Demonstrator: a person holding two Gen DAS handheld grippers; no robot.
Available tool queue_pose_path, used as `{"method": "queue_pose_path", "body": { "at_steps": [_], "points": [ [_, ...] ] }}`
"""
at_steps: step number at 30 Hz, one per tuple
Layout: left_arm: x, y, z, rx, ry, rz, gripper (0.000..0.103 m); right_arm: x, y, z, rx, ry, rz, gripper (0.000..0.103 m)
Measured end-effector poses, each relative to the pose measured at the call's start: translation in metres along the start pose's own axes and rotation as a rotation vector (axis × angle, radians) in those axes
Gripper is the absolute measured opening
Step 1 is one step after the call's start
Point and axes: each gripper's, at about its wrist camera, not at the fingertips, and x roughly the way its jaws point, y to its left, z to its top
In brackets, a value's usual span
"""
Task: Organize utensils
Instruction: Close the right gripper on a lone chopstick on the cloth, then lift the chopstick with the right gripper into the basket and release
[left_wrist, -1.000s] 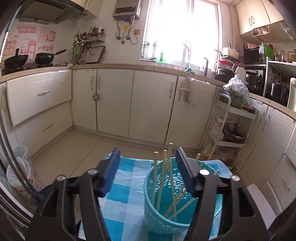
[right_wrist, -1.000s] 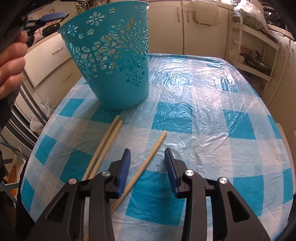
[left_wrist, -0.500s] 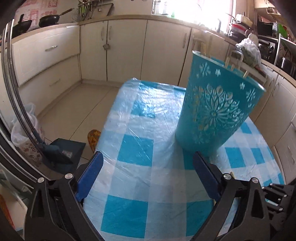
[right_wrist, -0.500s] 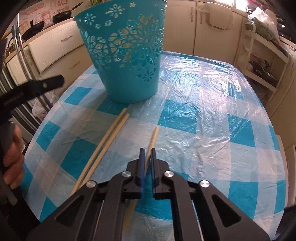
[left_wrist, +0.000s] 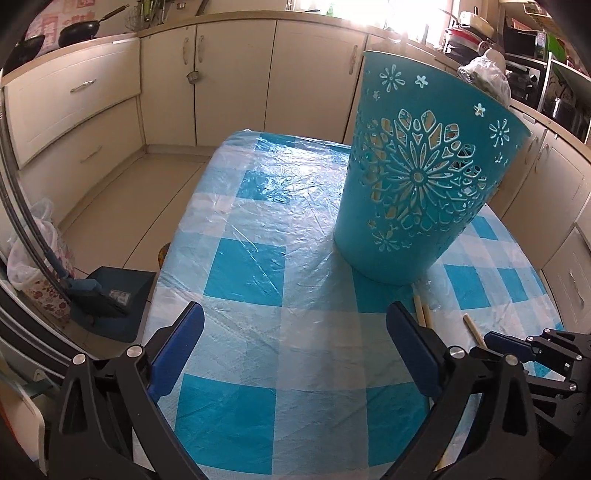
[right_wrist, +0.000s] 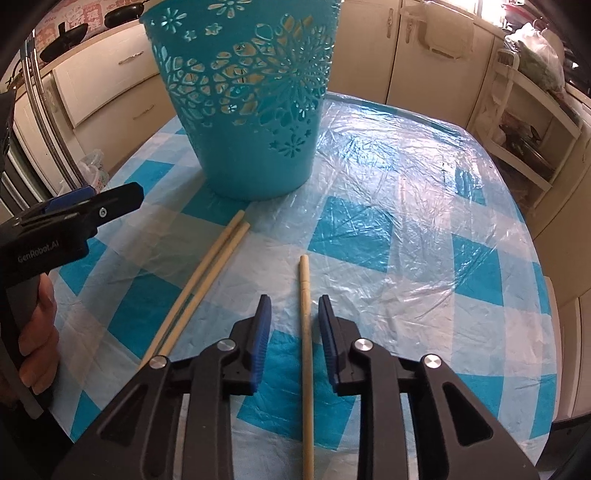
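Underneath, a plastic-covered blue-checked tablecloth fronts cream kitchen cabinets.

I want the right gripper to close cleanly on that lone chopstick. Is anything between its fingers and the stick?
Nothing visible. The single chopstick lies on the tablecloth between the right gripper's open fingers, apart from the chopstick pair to its left.

Home kitchen: cream cabinets, woks on stove, checked plastic-covered table.
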Motion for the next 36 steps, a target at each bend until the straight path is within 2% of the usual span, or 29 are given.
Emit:
{"method": "queue_pose_path", "body": {
  "at_steps": [2,4,10,11,16,19,22,26,29,32,36],
  "points": [
    [0.000,-0.003,-0.001,0.016,0.005,0.002,0.095,-0.001,0.005,0.000,-0.033,0.005,-0.013,0.010],
    [0.002,-0.005,-0.001,0.027,0.013,0.005,0.095,-0.001,0.009,0.000,-0.052,0.008,-0.028,0.010],
    [0.004,-0.006,-0.001,0.028,0.027,0.004,0.095,-0.002,0.003,-0.002,-0.015,0.004,0.003,0.010],
    [0.004,-0.007,-0.001,0.029,0.029,0.005,0.095,-0.002,0.002,-0.003,-0.005,0.001,0.009,0.007],
    [0.007,-0.008,0.000,0.034,0.039,0.006,0.095,-0.016,-0.019,-0.007,0.182,-0.047,0.136,0.006],
    [0.008,-0.009,0.000,0.035,0.046,0.009,0.095,-0.044,-0.036,-0.004,0.304,-0.131,0.263,0.006],
    [0.009,-0.012,0.000,0.040,0.051,0.014,0.095,-0.080,-0.046,0.012,0.364,-0.236,0.367,0.006],
    [0.010,-0.013,0.000,0.045,0.055,0.020,0.095,-0.133,-0.042,0.061,0.345,-0.418,0.422,0.006],
    [0.010,-0.012,-0.001,0.044,0.055,0.019,0.095,-0.163,-0.036,0.104,0.325,-0.569,0.401,0.006],
    [0.010,-0.012,-0.001,0.040,0.052,0.018,0.095,-0.174,-0.027,0.146,0.328,-0.700,0.336,0.006],
    [0.009,-0.009,0.000,0.025,0.046,0.011,0.095,-0.158,-0.019,0.182,0.353,-0.814,0.154,0.006]
  ]
}}
